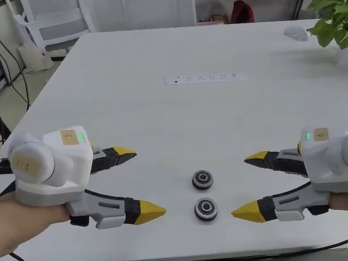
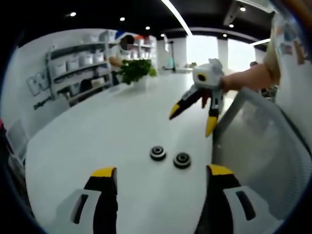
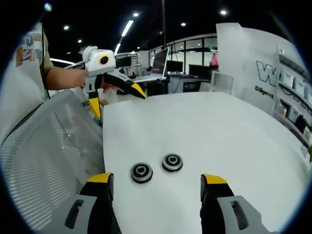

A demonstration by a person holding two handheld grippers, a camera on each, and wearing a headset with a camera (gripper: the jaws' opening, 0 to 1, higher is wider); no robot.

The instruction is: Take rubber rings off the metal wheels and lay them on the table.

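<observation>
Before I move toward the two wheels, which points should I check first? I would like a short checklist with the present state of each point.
1. Left tongs open and holding nothing: ok.
2. Right tongs open and holding nothing: ok.
3. Far wheel and near wheel lie flat between the tongs, not touching each other: ok.
4. Black rubber rings sit on both wheels, ready to take off: ok.
5. Bare table around the wheels for laying the rings: ok.
6. How tightly the rings sit: cannot tell.
</observation>
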